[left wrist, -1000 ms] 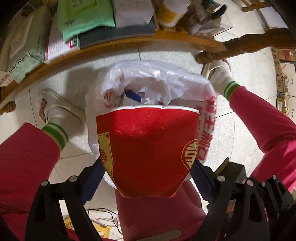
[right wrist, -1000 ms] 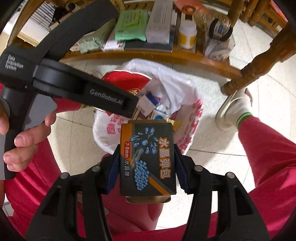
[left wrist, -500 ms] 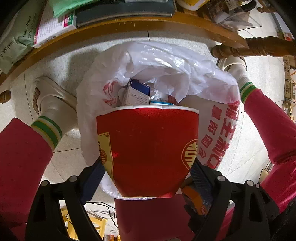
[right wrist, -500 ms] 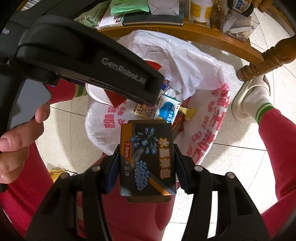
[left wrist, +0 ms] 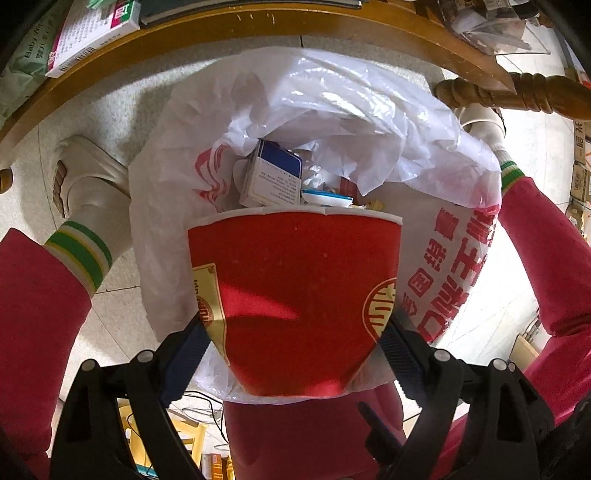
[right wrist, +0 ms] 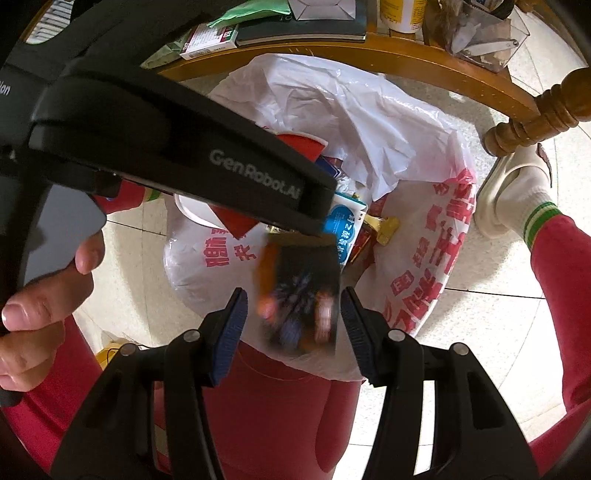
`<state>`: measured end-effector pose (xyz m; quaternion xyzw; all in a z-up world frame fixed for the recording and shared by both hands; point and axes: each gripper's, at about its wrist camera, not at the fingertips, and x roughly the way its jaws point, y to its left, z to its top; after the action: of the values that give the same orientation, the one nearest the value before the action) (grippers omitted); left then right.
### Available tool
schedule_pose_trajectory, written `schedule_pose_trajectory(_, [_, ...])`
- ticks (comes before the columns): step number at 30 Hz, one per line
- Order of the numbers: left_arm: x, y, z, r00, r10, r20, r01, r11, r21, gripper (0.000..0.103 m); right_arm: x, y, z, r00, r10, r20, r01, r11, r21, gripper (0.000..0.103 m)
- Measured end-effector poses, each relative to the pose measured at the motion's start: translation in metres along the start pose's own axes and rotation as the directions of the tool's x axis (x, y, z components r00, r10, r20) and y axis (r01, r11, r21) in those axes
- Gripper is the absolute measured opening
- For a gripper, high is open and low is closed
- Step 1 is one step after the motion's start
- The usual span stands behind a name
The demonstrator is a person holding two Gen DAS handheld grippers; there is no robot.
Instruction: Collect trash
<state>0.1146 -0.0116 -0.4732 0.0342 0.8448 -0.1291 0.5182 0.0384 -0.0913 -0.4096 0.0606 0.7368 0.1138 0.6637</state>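
The left gripper (left wrist: 295, 332) is clenching a red paper cup (left wrist: 295, 295) over the open white plastic bag (left wrist: 369, 122) on the floor; the right gripper (right wrist: 291, 317) is standing released, its pads clear of a blurred dark packet (right wrist: 299, 295) dropping between them toward the bag.

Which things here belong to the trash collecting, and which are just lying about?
Job:
red cup
dark packet
white bag
blue box inside the bag

Lying about, all on the table:
medicine box
book
bottle
wipes
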Motion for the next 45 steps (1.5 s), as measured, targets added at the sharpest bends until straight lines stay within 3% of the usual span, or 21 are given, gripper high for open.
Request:
schedule_pose_trajectory(2, [0.000, -0.001, 0.000, 1.000, 0.005, -0.001, -0.005, 1.000, 0.005, 0.086, 0.001, 0.001, 0.000, 1.000, 0.001, 0.000, -0.001, 1.000, -0.002, 0.054])
schedule_pose_trajectory(4, [0.002, -0.002, 0.000, 1.000, 0.014, -0.012, -0.014, 1.000, 0.004, 0.087, 0.000, 0.000, 0.000, 1.000, -0.005, -0.001, 0.005, 1.000, 0.001, 0.066])
schedule_pose_trajectory(5, [0.003, -0.002, 0.001, 1.000, 0.013, -0.019, -0.013, 1.000, 0.005, 0.087, -0.001, 0.000, 0.001, 1.000, -0.006, 0.003, 0.006, 1.000, 0.003, 0.066])
schedule_pose_trajectory(21, [0.002, 0.008, -0.001, 0.999, 0.027, -0.021, -0.028, 0.999, -0.033, 0.092, -0.004, -0.002, 0.001, 1.000, -0.007, 0.002, 0.007, 1.000, 0.009, 0.066])
schedule_pose_trajectory(26, [-0.007, 0.009, -0.008, 0.999, 0.034, 0.003, -0.034, 0.999, -0.041, 0.092, -0.009, -0.003, -0.002, 1.000, -0.019, 0.009, 0.018, 1.000, 0.005, 0.068])
schedule_pose_trajectory(30, [-0.019, 0.014, -0.019, 0.998, 0.056, 0.041, -0.053, 0.997, -0.060, 0.092, -0.021, -0.007, -0.007, 0.999, -0.046, 0.022, 0.045, 0.999, 0.022, 0.075])
schedule_pose_trajectory(34, [-0.036, 0.020, -0.034, 0.991, 0.080, 0.103, -0.072, 0.994, -0.078, 0.092, -0.045, -0.015, -0.014, 0.995, -0.063, 0.076, 0.059, 0.997, 0.058, 0.076])
schedule_pose_trajectory(40, [-0.075, 0.027, -0.069, 0.962, 0.115, 0.247, -0.085, 0.988, -0.128, 0.092, -0.086, -0.020, -0.028, 0.974, -0.129, 0.183, 0.116, 0.990, 0.083, 0.077])
schedule_pose_trajectory(45, [-0.119, 0.024, -0.109, 0.899, 0.164, 0.406, -0.105, 0.981, -0.164, 0.092, -0.136, -0.013, -0.041, 0.930, -0.169, 0.326, 0.145, 0.985, 0.096, 0.088])
